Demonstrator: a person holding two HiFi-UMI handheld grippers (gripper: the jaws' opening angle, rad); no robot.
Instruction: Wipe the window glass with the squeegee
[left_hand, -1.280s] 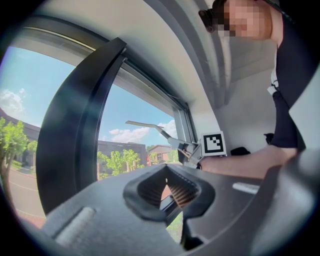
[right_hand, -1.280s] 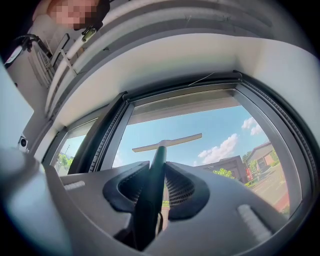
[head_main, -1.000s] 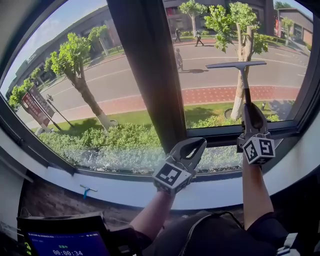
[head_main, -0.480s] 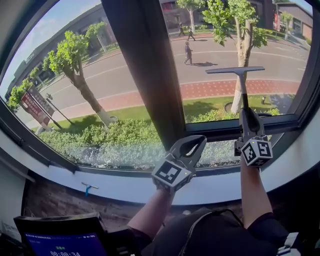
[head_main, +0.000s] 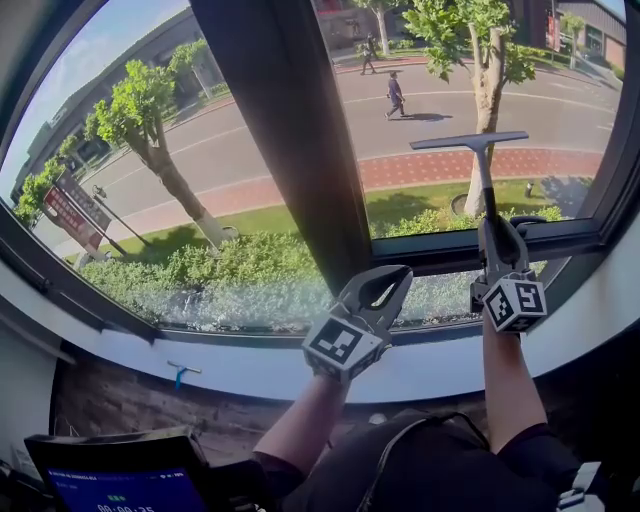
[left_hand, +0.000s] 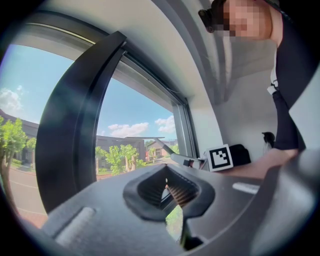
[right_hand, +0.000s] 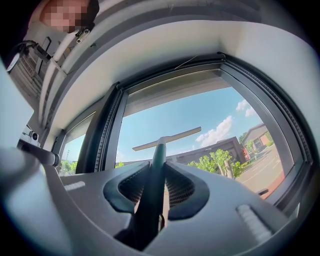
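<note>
A squeegee (head_main: 484, 170) with a grey blade and a dark handle stands upright against the right window pane (head_main: 540, 80), blade on top and level. My right gripper (head_main: 494, 224) is shut on the handle's lower end, just above the bottom frame. In the right gripper view the squeegee's handle (right_hand: 156, 165) runs out between the jaws of the right gripper (right_hand: 156, 176). My left gripper (head_main: 399, 273) hovers shut and empty by the dark mullion (head_main: 290, 130), left of the right one. The left gripper (left_hand: 170, 175) holds nothing in its own view, where the squeegee (left_hand: 172, 156) shows beyond it.
A white sill (head_main: 250, 375) runs under both panes, and the left pane (head_main: 150, 170) lies beyond the mullion. A small blue-handled tool (head_main: 182, 373) sits on the wall below the sill. A screen (head_main: 120, 480) is at the bottom left. Outside are trees, a road and walkers.
The squeegee blade has come down the right pane a little toward the bottom frame. My left gripper has stayed by the mullion. A walker outside has moved along the road.
</note>
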